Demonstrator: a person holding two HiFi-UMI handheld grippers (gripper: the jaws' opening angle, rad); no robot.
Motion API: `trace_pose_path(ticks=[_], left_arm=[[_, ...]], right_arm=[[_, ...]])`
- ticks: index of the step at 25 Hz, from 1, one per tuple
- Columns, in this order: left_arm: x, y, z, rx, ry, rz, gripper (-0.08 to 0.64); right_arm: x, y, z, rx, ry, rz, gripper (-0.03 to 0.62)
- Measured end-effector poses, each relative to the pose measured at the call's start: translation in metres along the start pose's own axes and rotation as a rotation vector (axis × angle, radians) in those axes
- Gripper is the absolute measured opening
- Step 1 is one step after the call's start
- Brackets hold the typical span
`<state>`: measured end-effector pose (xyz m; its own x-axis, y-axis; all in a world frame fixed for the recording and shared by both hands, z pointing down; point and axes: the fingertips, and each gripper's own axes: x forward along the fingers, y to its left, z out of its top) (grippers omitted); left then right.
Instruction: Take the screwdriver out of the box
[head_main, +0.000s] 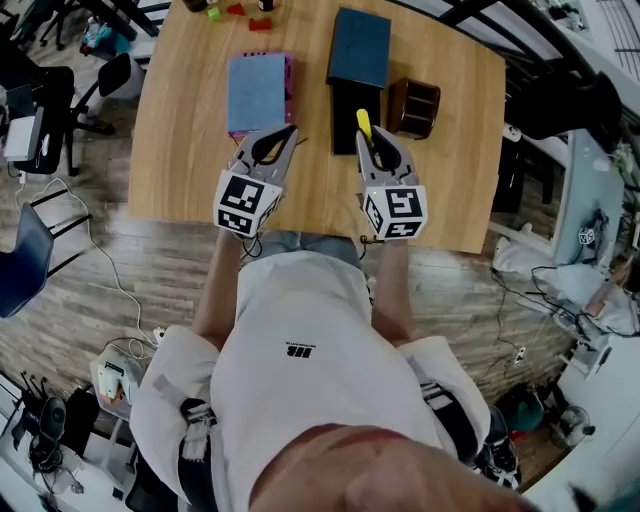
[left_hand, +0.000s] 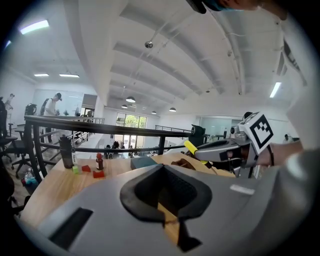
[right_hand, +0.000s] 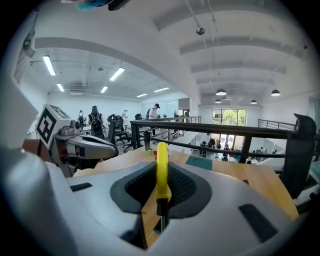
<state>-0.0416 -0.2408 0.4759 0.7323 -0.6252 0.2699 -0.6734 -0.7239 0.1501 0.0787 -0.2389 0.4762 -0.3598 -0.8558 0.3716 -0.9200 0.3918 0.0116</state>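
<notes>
My right gripper (head_main: 372, 140) is shut on the screwdriver (head_main: 364, 124), whose yellow handle pokes out past the fingertips over the black open box (head_main: 352, 112). The box's dark teal lid (head_main: 360, 48) lies behind it. In the right gripper view the screwdriver (right_hand: 162, 172) stands upright between the pads, yellow handle up and dark shaft below. My left gripper (head_main: 288, 131) hovers to the left, over the table's near half, shut with nothing in it; its jaws meet at the tips in the left gripper view (left_hand: 162, 169). The right gripper (left_hand: 202, 151) with the yellow handle (left_hand: 190, 147) also shows there.
A blue-topped box with pink sides (head_main: 258, 92) sits left of the black box and a brown wooden holder (head_main: 413, 107) to its right. Small red and green blocks (head_main: 235, 10) and a bottle (left_hand: 99, 161) stand at the table's far edge. A railing (right_hand: 215, 129) lies beyond.
</notes>
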Motion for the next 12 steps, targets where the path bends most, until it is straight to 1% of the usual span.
trace_pose_path(ticks=[7, 12], left_arm=[[-0.023, -0.013, 0.021, 0.027, -0.043, -0.018, 0.003], [-0.034, -0.028, 0.029, 0.054, -0.056, -0.036, 0.002]], right_arm=[[-0.037, 0.012, 0.025, -0.034, -0.059, -0.016, 0.061], [-0.057, 0.023, 0.031, -0.039, -0.080, -0.011, 0.061]])
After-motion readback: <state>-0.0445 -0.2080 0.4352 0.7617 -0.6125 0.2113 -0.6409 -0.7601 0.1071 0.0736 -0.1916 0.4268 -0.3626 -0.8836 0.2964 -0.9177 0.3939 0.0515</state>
